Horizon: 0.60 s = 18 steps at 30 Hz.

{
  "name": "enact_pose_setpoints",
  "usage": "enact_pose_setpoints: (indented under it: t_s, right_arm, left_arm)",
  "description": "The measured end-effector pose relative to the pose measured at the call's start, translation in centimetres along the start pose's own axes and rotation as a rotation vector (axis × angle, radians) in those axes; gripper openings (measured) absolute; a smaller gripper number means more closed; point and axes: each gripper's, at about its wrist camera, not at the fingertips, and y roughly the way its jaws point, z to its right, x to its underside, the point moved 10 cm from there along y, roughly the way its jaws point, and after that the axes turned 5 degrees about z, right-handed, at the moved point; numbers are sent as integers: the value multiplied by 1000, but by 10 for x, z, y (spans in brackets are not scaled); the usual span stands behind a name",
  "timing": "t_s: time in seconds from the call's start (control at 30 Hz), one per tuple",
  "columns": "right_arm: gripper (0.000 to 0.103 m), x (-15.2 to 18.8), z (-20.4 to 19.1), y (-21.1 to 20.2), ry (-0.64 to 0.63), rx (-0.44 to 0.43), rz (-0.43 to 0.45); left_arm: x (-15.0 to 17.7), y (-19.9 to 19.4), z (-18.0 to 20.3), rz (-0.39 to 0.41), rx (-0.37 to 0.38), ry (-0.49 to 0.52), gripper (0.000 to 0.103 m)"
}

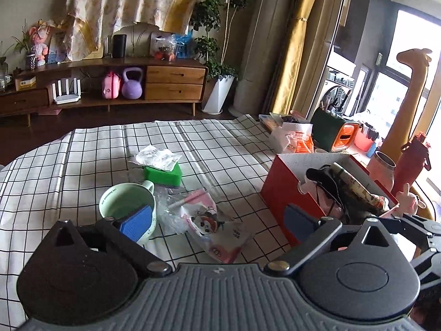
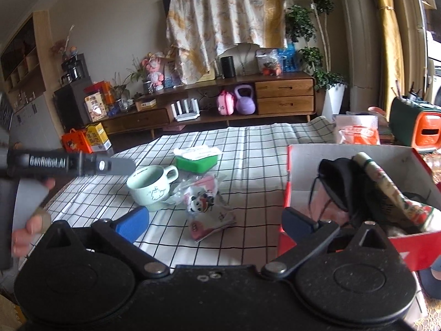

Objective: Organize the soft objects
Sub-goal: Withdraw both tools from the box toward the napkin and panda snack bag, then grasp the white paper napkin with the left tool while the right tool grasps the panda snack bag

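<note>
A red cardboard box (image 1: 277, 193) stands on the right of the checked tablecloth, holding a black pouch (image 1: 325, 178) and a rolled patterned cloth (image 1: 358, 187). A pink panda packet (image 1: 212, 224) in clear plastic lies on the cloth in front of my left gripper (image 1: 217, 220), which is open with nothing between its blue pads (image 1: 136, 223). My right gripper (image 2: 215, 222) is open too and holds nothing; its right finger sits at the near wall of the box (image 2: 288, 176). The panda packet (image 2: 202, 201) lies ahead of it. The black pouch (image 2: 337, 179) and rolled cloth (image 2: 386, 184) rest inside.
A pale green mug (image 1: 125, 202) stands left of the packet, with a green block (image 1: 164, 175) topped by a crinkled plastic bag behind it. Bags, a green-and-orange case (image 1: 335, 135) and bottles crowd the far right. A hand (image 2: 30, 229) holds the left gripper's body (image 2: 69, 164).
</note>
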Motion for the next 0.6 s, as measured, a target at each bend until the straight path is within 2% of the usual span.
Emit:
enact_pose_setpoints:
  t_s: [0.1,0.27,0.43,0.6]
  right_arm:
    - [102,3,-10,13,-24,-17,-19]
    - [102,8,-18,34,-39,-41,-50]
    - [102,12,-21,59,-60,-60,-83]
    - [102,18,-24,84,-99,-81,-128]
  left_arm:
    - [-13,10,-16,-7,-12,0,103]
    - [-37,34,-37,-57,-48,58,103]
    - [-56,67,-45,-136,1,71,103]
    - [-68,109,-46,-212,11,93,103]
